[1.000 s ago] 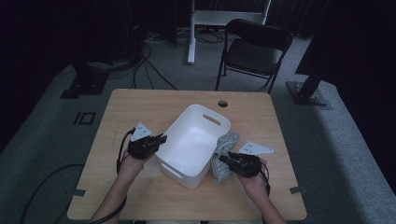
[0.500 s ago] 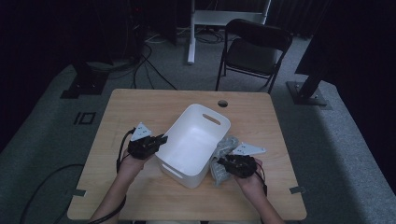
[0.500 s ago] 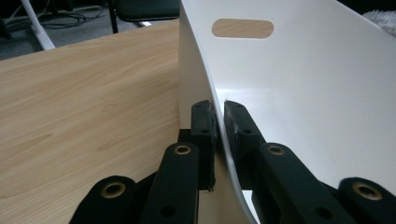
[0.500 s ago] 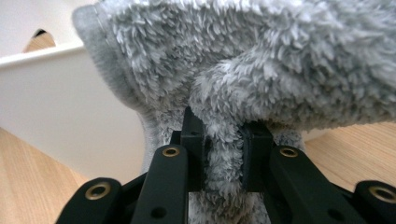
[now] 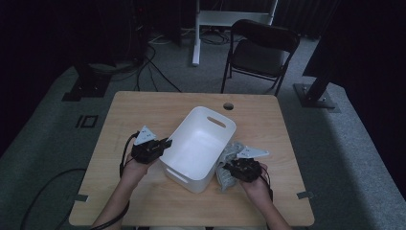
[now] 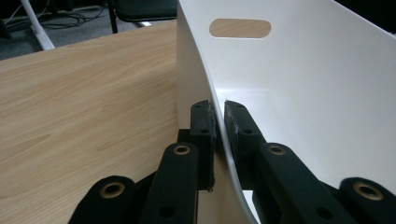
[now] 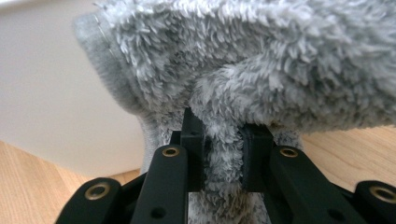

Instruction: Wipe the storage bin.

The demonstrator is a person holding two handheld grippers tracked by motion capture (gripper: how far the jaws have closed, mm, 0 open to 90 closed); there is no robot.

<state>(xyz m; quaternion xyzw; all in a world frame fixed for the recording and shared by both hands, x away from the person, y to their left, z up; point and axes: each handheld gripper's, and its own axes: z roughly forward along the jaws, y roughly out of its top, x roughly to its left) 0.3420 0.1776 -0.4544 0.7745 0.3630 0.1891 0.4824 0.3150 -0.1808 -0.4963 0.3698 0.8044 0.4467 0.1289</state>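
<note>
On the left of the wooden worktop (image 5: 143,115), the left gripper (image 5: 163,143) reaches rightward to the white tub (image 5: 203,139). In the left gripper view its fingers (image 6: 203,135) are clamped on the tub's thin side wall (image 6: 219,135), one finger outside and one inside, pinching the rim between them. The tub sits at the middle of the worktop, turned at an angle, with a slot handle (image 5: 216,122) in its far end wall and another in its near end wall.

Just right of the tub lies a fluffy grey towel (image 5: 229,160), bunched against the tub's right wall and resting on the worktop. The right gripper (image 5: 231,168) meets the towel from the near right. In the right gripper view its fingers (image 7: 194,140) are closed on a fold of the grey pile (image 7: 224,154), which bulges above and between them, with the white tub wall (image 7: 46,93) close behind on the left.

Beyond the far edge of the worktop a black folding chair (image 5: 263,50) stands on the grey floor.
</note>
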